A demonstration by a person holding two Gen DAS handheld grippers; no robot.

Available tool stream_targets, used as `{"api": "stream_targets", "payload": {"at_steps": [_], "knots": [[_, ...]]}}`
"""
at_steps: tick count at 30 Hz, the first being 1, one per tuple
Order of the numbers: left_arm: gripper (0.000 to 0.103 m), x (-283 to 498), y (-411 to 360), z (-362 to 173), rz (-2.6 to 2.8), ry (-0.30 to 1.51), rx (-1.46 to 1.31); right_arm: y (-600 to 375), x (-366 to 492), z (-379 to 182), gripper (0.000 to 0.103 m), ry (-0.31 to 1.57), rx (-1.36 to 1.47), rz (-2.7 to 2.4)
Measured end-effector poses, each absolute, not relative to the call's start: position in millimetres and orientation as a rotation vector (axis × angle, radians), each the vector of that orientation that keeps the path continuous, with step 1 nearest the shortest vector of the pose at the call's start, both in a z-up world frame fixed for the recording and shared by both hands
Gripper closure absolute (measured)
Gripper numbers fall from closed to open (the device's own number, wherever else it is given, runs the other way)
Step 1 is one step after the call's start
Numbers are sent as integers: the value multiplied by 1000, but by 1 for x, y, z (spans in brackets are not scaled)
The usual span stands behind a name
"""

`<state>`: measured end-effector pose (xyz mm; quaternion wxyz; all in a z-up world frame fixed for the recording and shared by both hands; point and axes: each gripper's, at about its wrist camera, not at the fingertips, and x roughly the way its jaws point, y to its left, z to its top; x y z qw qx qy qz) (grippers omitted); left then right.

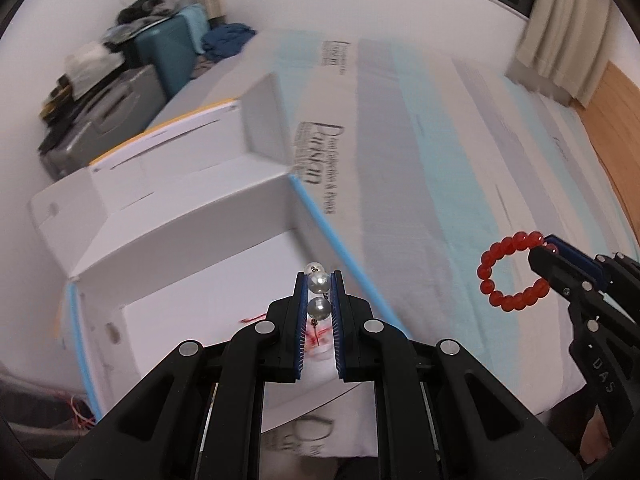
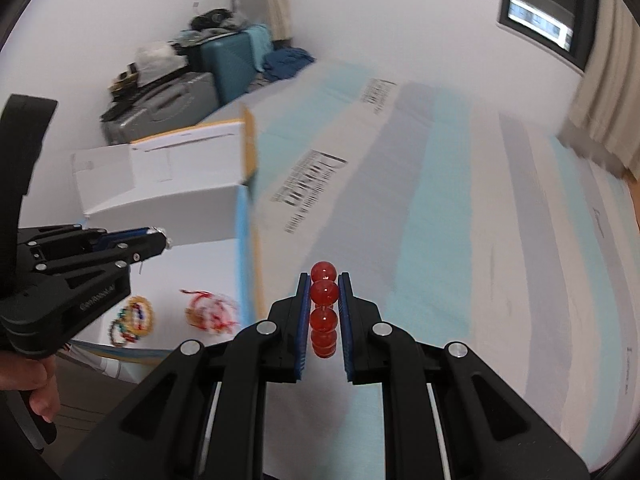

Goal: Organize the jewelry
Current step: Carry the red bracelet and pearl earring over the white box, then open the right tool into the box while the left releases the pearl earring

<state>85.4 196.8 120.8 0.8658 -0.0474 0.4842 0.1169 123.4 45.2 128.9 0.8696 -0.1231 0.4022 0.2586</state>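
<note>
Pearls sit pinched between the blue pads of the left gripper, its jaws nearly together; two grey-white beads lie in the gap, a third peeks past the tips, and a thin wire end hangs below them. Landmark: the open white box with blue-taped edges, resting on the striped bedspread. The left gripper hangs above the box floor, close to its blue-edged wall. Red bead bracelet hangs as a full ring from the right gripper, out to the side of the box and above the bedspread, clear of the cloth. From the right wrist camera the same red beads stack in a line between that gripper's pads, jaws closed narrowly on them. Inside the box, on its floor, lie a cluster of multicoloured bead bracelets and a tangle of red cord and beads, blurred. Beyond the box, suitcases stand against the wall. A hand grips the left gripper's handle.
</note>
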Motion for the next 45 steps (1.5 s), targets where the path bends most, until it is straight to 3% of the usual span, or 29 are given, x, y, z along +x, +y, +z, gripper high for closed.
{"api": "stream_targets", "payload": {"at_steps": [16,30,45], "knots": [[93,0,297,119,375,1032,-190,164,71,129,90,843,-336,680],[93,-29,349,69,444,1160,-275,235,65,68,90,1044,-395,734],[93,-15,360,-8,386,1327,-308,241,86,-10,90,1218,-436,681]]}}
